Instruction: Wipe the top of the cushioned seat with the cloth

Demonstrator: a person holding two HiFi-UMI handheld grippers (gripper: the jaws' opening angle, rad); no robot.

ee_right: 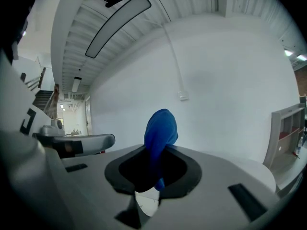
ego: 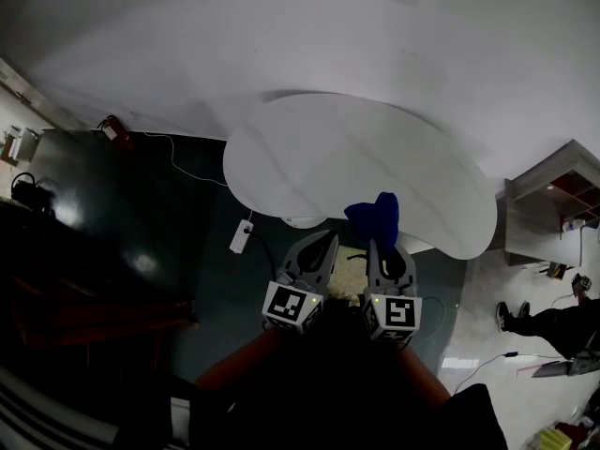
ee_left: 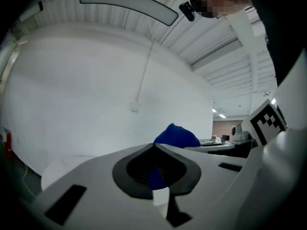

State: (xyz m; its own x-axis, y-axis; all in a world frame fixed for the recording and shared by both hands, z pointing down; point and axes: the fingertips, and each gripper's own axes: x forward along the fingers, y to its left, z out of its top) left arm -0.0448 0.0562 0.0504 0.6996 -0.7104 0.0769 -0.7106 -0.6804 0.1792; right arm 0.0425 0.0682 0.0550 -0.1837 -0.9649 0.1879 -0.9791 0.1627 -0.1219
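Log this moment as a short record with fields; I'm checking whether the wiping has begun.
cloth: blue cloth, bunched, sticking out past the jaws
right gripper: jaws shut on the cloth
left gripper: jaws together, apparently empty
seat: white curved top, ahead of both grippers
wiping: whether the cloth touches the seat cannot be told
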